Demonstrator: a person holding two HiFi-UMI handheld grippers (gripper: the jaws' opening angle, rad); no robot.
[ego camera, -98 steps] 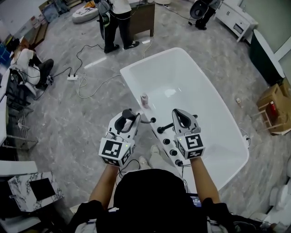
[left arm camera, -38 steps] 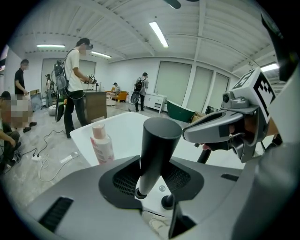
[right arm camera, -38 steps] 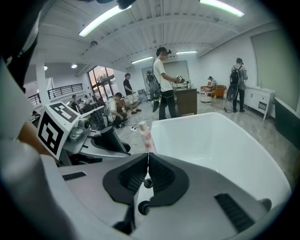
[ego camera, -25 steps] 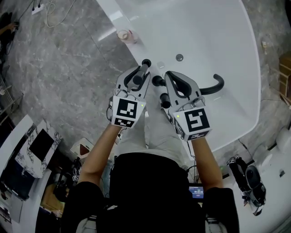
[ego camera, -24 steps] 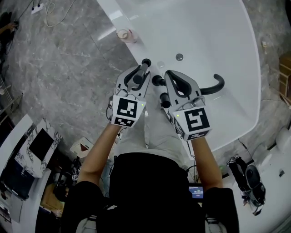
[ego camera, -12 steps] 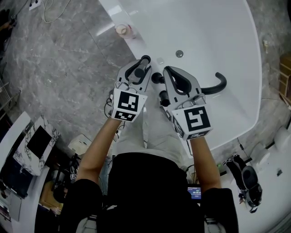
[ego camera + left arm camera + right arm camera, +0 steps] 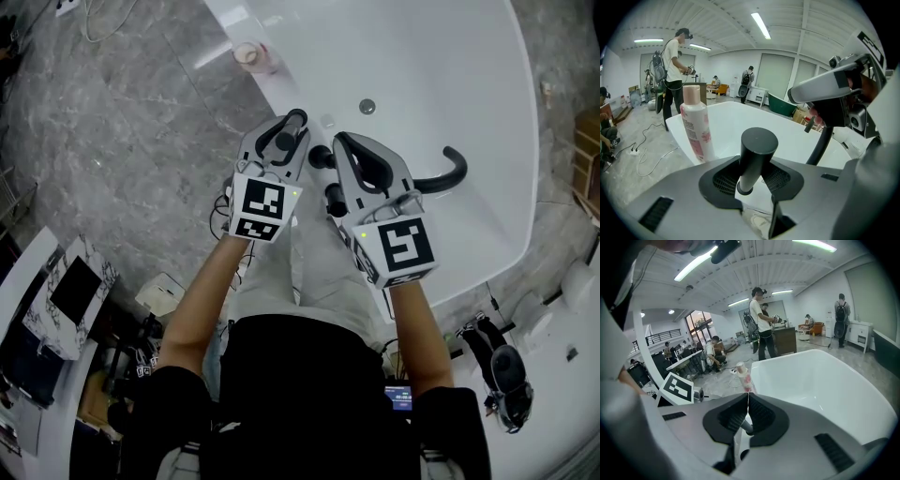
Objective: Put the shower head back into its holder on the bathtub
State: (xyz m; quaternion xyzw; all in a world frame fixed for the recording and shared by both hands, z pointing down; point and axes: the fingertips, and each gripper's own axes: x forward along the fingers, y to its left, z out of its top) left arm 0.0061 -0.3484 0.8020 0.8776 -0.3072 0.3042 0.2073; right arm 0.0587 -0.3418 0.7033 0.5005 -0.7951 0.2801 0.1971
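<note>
We hold the shower head in the left claw, whose dark pads press on it from both sides. It is a black stick with a flat round top, and it stands nearly upright, leaning a little toward the right claw. In the left gripper view its lower end shows against the white rim of the bathtub; whether it touches the rim, we cannot tell. From the head view this claw hangs over the near edge of the tub, just beside two black knobs set on that rim.

The right claw is pressed together, tips meeting, with nothing pinched between them. It sits just beside the left one, over the same rim and a little further into the tub. A black curved spout reaches out past it over the white basin, and a small round drain lies on the tub floor beyond both claws.

A pink and white bottle stands upright on the tub rim to the left of the shower head, apart from it. The tub rests on a grey marbled floor. Far behind the bottle, a person stands in the room
</note>
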